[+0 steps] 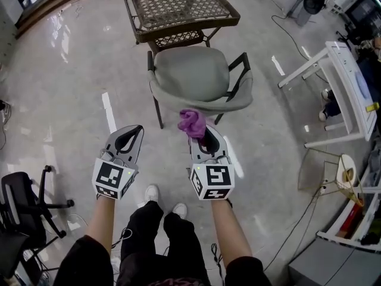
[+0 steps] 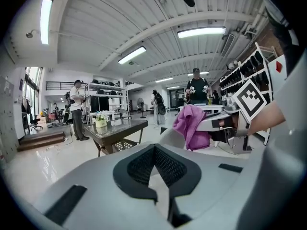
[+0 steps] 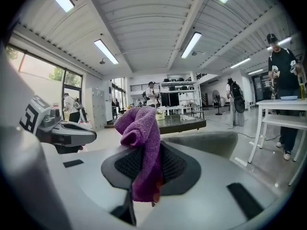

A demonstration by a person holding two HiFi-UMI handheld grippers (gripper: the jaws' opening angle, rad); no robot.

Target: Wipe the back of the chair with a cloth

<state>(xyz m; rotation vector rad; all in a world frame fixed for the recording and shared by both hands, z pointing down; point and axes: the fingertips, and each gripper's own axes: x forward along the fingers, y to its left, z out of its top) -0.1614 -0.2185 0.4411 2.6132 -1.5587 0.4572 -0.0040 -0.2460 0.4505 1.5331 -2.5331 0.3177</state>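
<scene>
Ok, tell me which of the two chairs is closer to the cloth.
The grey armchair by the wicker table: the purple cloth in the right gripper is just at its back. The black office chair stands far left.

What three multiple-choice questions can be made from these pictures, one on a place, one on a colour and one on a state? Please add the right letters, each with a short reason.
1. Where does the chair stand?
A. On the floor, close to the brown lattice table
B. On top of a white desk
C. Inside a cupboard

2. What colour is the cloth?
A. Green
B. Purple
C. White

3. In what state is the right gripper?
A. Jaws wide apart, with nothing between them
B. Jaws closed on the cloth
C. Jaws closed on a chair leg

Answers:
1 A: the head view shows the chair's legs on the floor, right next to the table's near edge.
2 B: the cloth looks purple in all three views.
3 B: the right gripper view shows the cloth pinched between the jaws and hanging over them.
</scene>
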